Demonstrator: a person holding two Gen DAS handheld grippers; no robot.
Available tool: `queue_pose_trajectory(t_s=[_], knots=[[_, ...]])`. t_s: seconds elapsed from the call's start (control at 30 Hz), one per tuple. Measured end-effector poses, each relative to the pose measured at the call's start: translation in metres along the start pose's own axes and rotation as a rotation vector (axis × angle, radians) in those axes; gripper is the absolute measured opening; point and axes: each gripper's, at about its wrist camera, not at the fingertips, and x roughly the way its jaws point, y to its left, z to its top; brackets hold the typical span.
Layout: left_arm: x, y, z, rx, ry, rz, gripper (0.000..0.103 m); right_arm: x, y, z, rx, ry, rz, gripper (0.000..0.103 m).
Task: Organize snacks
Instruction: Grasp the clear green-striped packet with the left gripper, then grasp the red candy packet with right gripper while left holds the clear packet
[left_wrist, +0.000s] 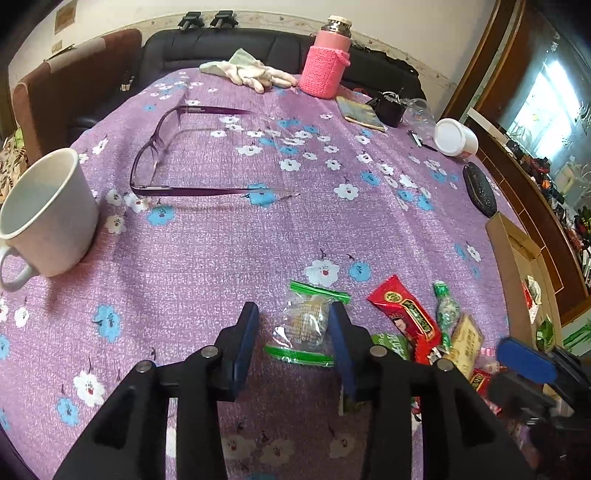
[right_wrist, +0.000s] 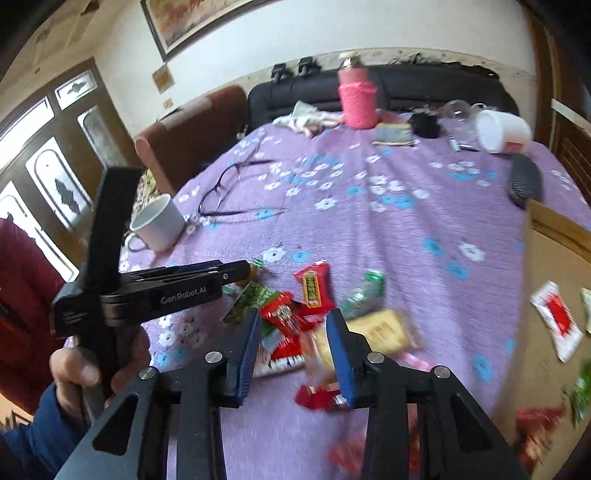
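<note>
Tablecloth (left_wrist: 221, 240) is seen as woven cloth, matt, printed with flowers. Mug (left_wrist: 48, 214) is read as glazed ceramic, smooth, faintly glossy. Glasses (left_wrist: 177, 155) are shown with glossy translucent plastic frames. Clear snack bag (left_wrist: 306, 325) is crinkled shiny plastic film; red snack wrapper (left_wrist: 406, 317) is glossy foil-like plastic. Bottle sleeve (left_wrist: 323, 70) is knitted, rough; its cap looks metallic. Box (right_wrist: 550, 266) is matt cardboard. Left gripper (left_wrist: 295, 350) is matt black plastic with blue pads and metal pins.
</note>
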Motion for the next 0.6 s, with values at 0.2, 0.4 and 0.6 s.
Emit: queue_pose_trajectory(t_s=[0.2,0.4,0.6], knots=[[0.007,-0.007,-0.002,0.034,0.009,0.042,0.029,0.034,0.008,-0.002,-0.070,0.059,-0.025,0.038],[0.008,-0.013,-0.005,0.062,-0.006,0.078,0.029,0.040,0.011,-0.015,-0.093,0.054,-0.036,0.015],[0.003,-0.007,-0.005,0.026,-0.016,0.048,0.028,0.017,0.009,-0.012,-0.066,-0.024,0.017,0.015]])
